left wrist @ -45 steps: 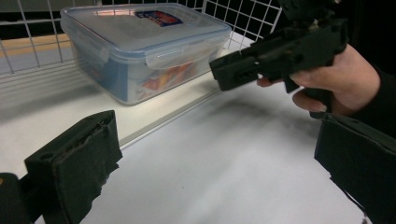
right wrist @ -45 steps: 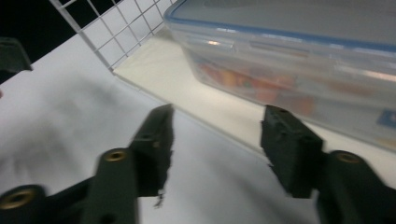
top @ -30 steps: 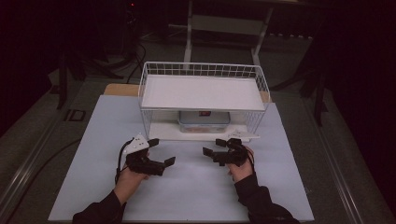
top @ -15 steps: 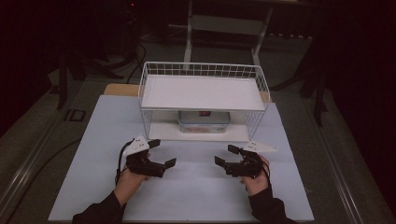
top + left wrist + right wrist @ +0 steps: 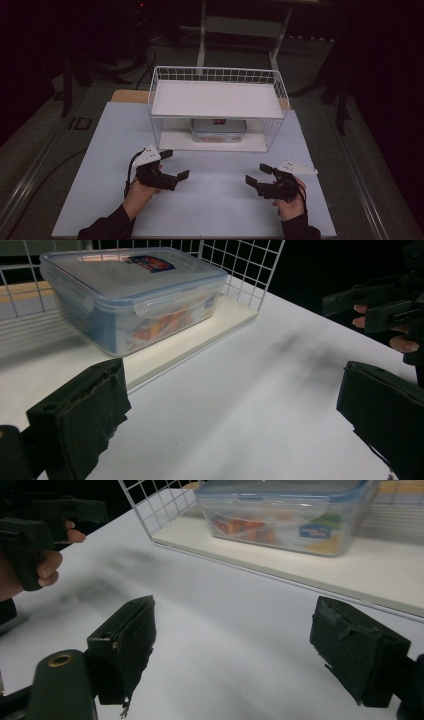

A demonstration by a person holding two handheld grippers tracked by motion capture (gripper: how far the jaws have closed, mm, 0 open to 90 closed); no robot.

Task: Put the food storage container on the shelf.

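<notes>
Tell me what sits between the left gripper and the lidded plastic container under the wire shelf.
Nothing: bare white tabletop runs from the open left gripper to the shelf's base board carrying the plastic container, as the left gripper view shows.

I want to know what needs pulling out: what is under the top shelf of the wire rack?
A clear plastic box with a clipped lid sits on the rack's lower board. Colourful contents show through its walls; what they are cannot be told.
</notes>
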